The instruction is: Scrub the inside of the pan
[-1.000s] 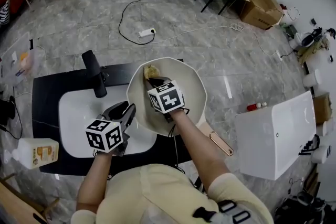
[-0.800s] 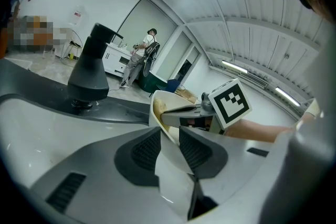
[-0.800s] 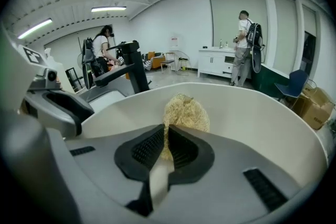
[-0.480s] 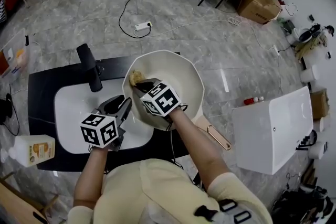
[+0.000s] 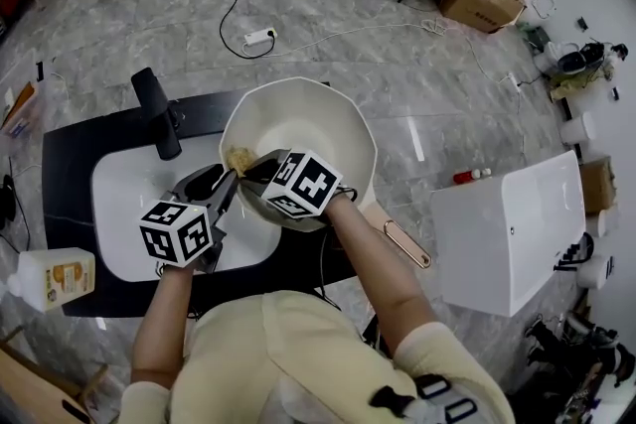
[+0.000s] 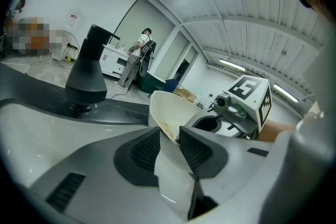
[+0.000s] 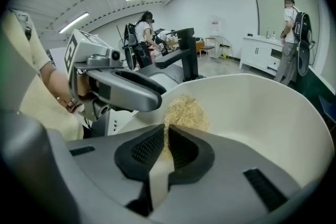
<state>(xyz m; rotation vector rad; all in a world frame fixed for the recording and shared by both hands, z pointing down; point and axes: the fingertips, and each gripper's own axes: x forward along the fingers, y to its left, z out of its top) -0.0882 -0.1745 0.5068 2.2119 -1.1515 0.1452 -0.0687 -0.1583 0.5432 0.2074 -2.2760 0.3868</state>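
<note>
Pan (image 5: pixel 308 119) over sink (image 5: pixel 114 213), black counter (image 5: pixel 70 154), marble floor (image 5: pixel 328 25) | left gripper (image 6: pixel 168 139) clamps rim | right gripper (image 7: pixel 165 147) pinches scourer (image 7: pixel 184 113) | handle (image 5: pixel 407 248) part-hidden

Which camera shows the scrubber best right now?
Right gripper view: the scrubber sits centre, pinched in the jaws against the pan wall. Head view shows only a small tan patch; left gripper view doesn't show it.

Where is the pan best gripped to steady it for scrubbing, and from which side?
Pinch the thin rim of the pan at its left edge, coming from the sink side, one jaw inside and one outside, as the left gripper does. The wall is thin enough to clamp, and this leaves the inside free for the scrubber in the right gripper.
</note>
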